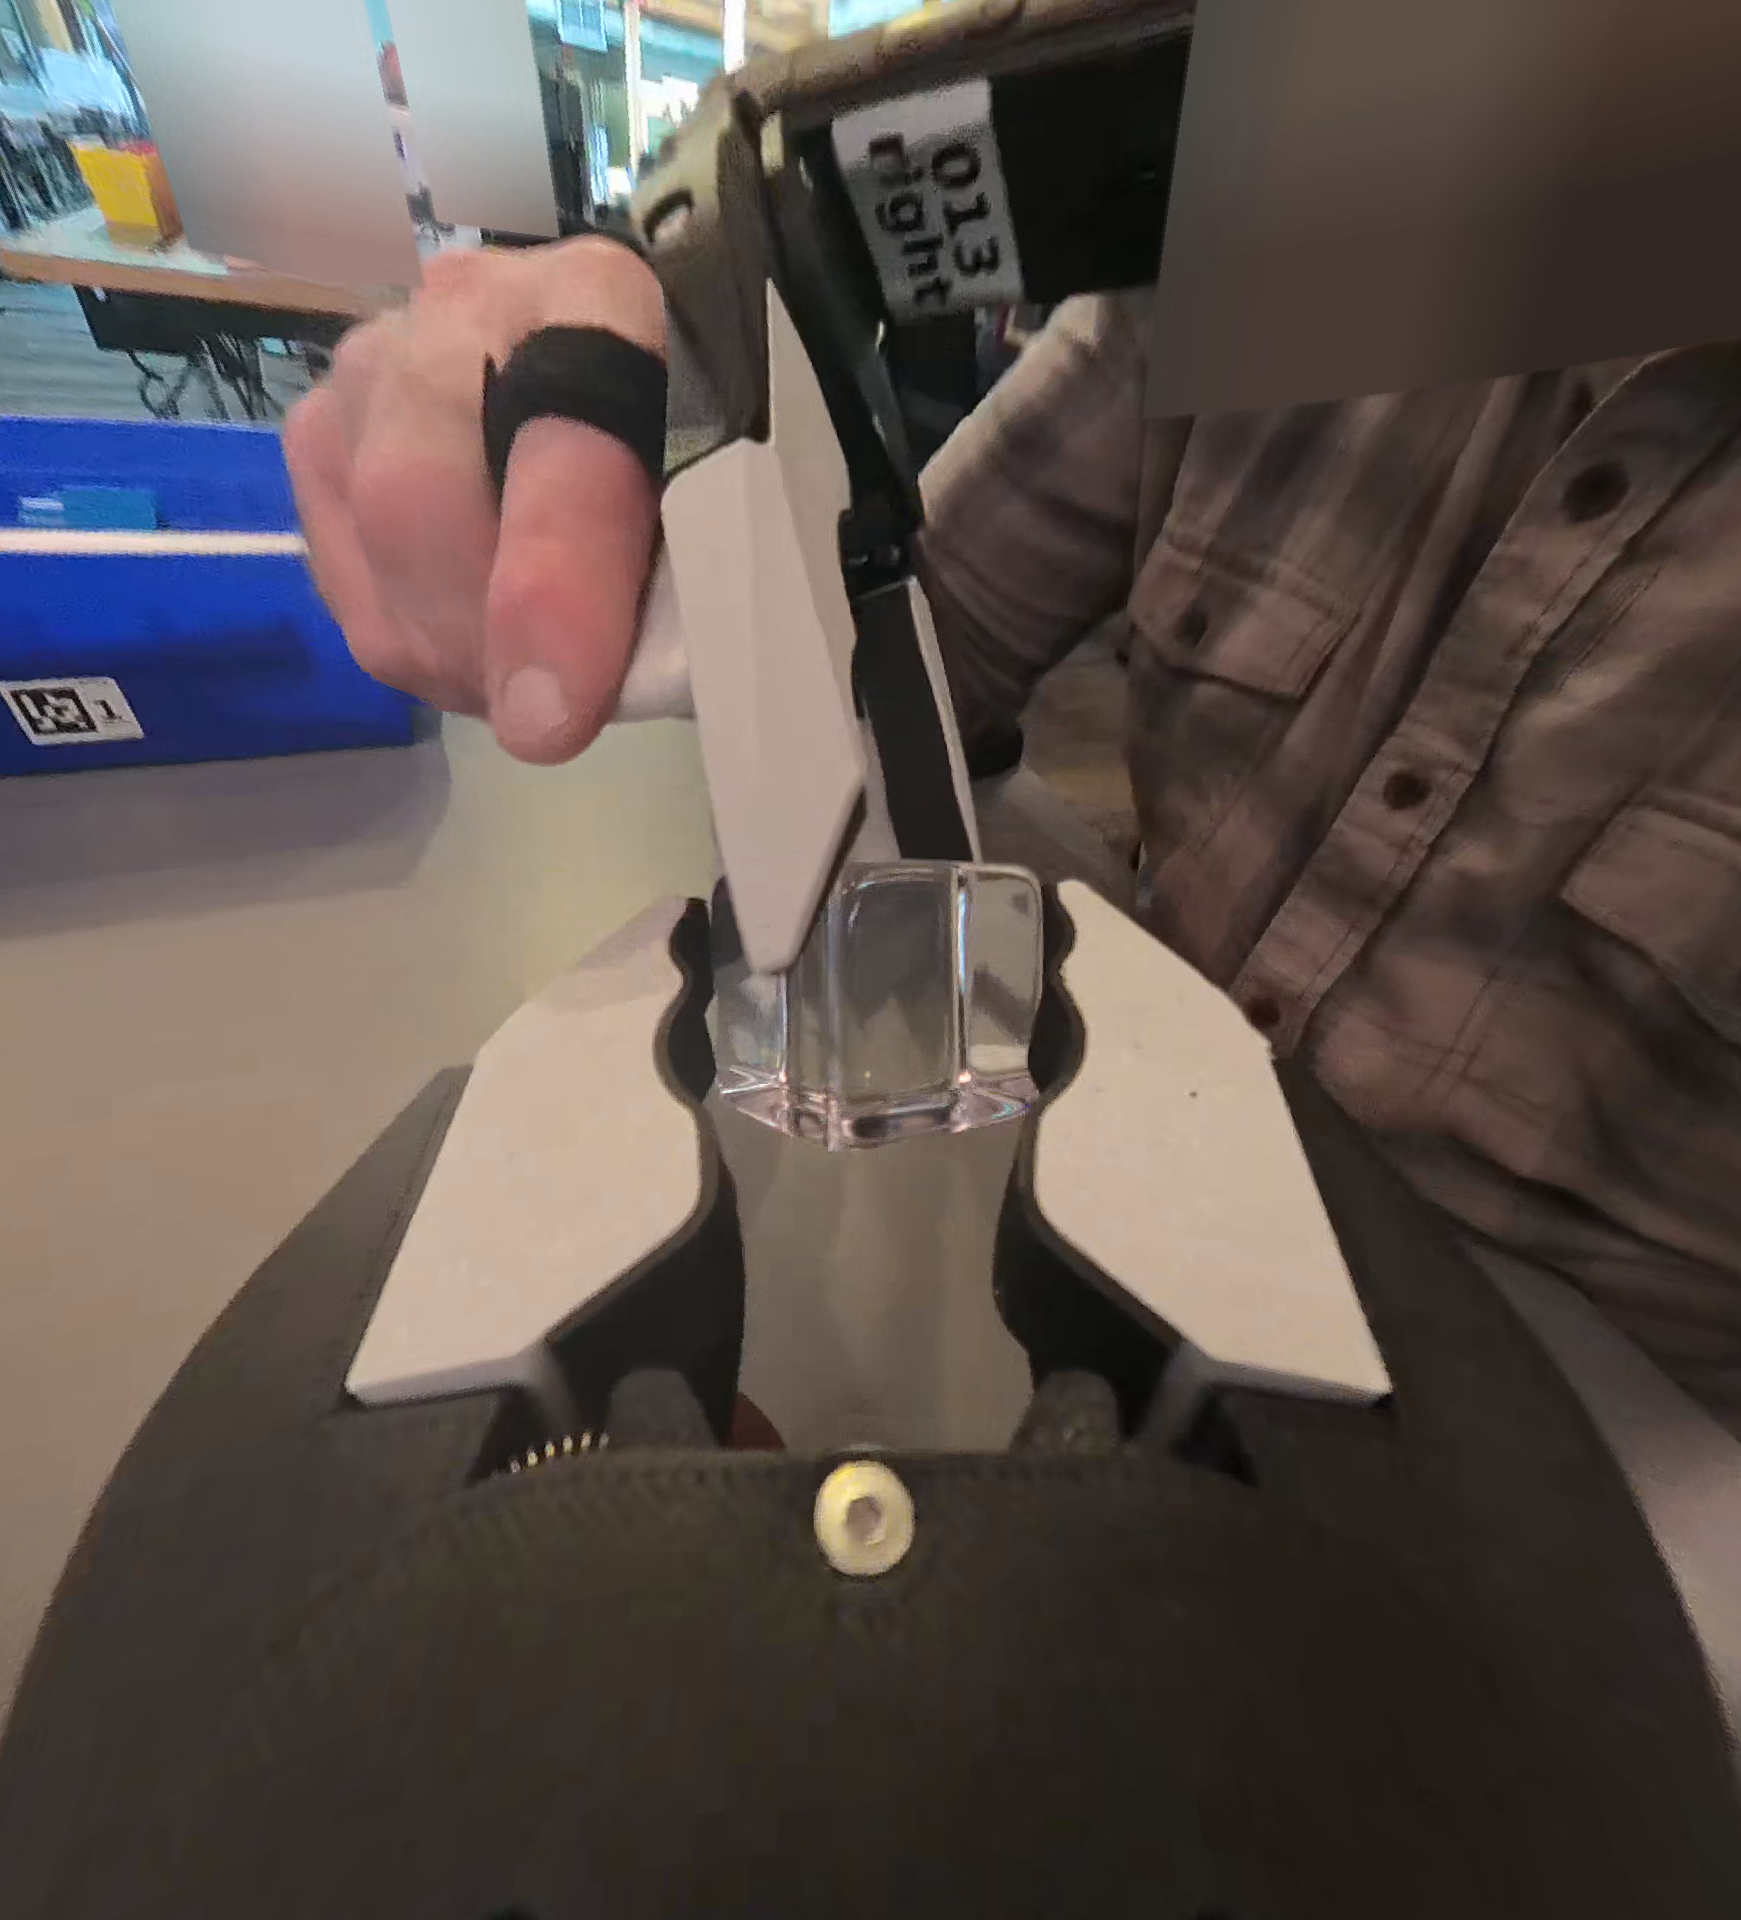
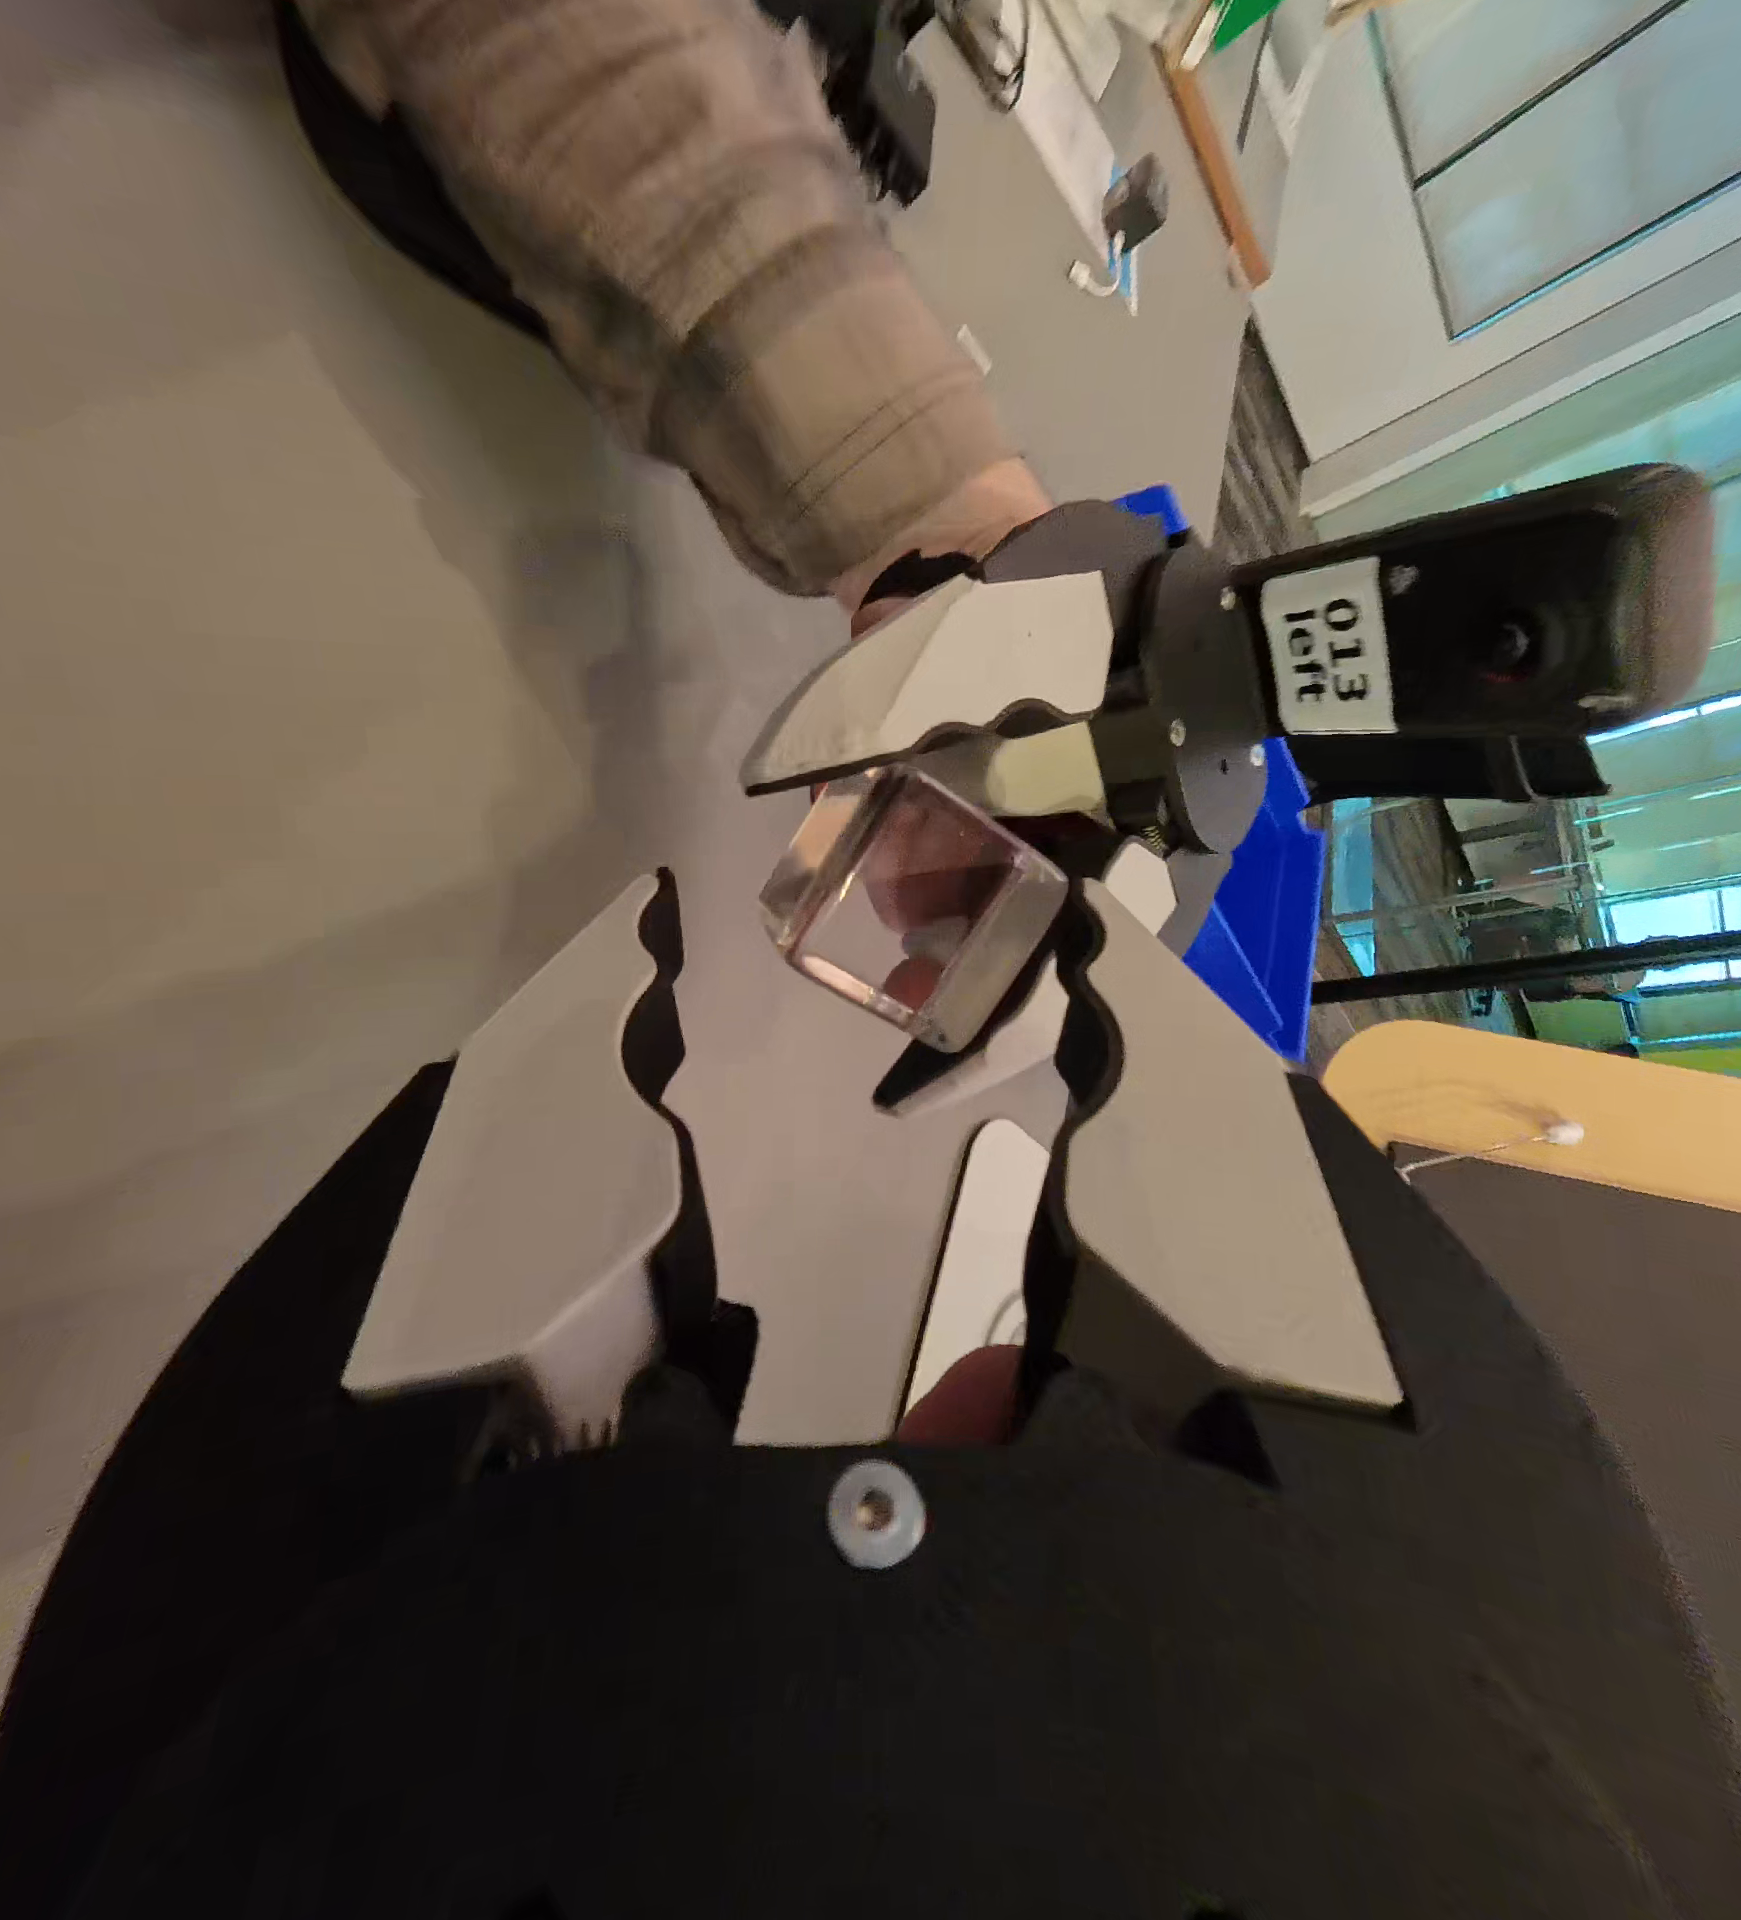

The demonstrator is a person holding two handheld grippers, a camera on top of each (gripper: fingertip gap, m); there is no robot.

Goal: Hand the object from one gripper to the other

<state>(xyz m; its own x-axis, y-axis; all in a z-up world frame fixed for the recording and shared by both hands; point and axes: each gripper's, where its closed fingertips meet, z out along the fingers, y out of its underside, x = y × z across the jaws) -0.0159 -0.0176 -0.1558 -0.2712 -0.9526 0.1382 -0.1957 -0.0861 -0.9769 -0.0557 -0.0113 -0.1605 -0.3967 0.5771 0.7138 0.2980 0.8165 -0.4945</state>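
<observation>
A clear plastic cube (image 1: 876, 1018) sits between the fingertips of my left gripper (image 1: 881, 935), which is shut on it and holds it above the grey table (image 1: 170, 1039). My right gripper (image 1: 871, 904) comes down from above, one finger on each side of the cube's top. In the right wrist view the right gripper (image 2: 871, 894) is open and straddles the cube (image 2: 907, 935). Its left fingertip stands apart from the cube and its right fingertip is close against it. The left gripper (image 2: 824, 935) clamps the cube from above and below there.
A blue bin (image 1: 118, 623) stands on the table at the left, also seen behind the left gripper (image 2: 1250, 935). The person's hand (image 1: 450, 499) and plaid shirt (image 1: 1468, 831) are close on the right. A tan-edged board (image 2: 1572, 1122) lies at the right. The grippers are tip to tip, or close to it.
</observation>
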